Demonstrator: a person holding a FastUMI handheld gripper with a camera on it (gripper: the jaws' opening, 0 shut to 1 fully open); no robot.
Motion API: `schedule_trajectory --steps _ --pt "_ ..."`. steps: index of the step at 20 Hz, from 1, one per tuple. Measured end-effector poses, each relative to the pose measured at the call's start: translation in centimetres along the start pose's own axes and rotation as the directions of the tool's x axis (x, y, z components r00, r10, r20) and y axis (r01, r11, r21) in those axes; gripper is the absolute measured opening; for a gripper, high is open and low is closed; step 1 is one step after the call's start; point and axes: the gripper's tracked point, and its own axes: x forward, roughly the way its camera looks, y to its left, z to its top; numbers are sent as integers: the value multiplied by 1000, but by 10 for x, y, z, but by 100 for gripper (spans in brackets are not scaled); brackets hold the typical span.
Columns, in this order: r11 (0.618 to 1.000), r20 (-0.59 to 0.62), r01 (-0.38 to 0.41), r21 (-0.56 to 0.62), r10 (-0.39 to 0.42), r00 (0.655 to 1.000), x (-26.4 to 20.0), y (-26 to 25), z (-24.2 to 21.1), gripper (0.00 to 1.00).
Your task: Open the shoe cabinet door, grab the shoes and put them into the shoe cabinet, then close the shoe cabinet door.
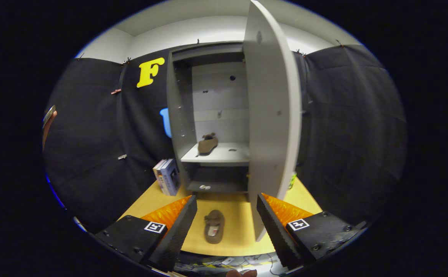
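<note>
Your black ridged fingers (226,227) are spreading wide, gripping nothing. One soft brown shoe (214,226) is lying on the yellow wooden worktop (147,204) between them. Its mate (208,144) is sitting on the shelf of the tall grey shoe cabinet (218,115), whose door (272,115) is standing open.

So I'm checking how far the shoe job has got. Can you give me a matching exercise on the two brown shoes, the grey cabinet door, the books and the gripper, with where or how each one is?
Things:
1. brown shoe in the grey cabinet
2. brown shoe on the yellow tabletop
3. grey cabinet door
4. stack of upright books
5. black and orange gripper

Place or state:
A. swung open
B. between the fingers, just ahead
C. on the middle shelf
D. open, holding nothing
E. beside the cabinet's left wall

Pairs: 1-C, 2-B, 3-A, 4-E, 5-D
</note>
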Motion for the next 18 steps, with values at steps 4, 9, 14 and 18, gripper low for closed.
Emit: schedule_trajectory --steps 4,9,14,18 --pt "998 -152 -52 40 58 987 55 36 -63 99" --pt "998 -334 -26 63 46 941 122 42 -166 99" --pt "996 -428 -11 93 51 902 177 48 -239 99" --pt "991 -496 14 134 55 866 215 49 -297 98"
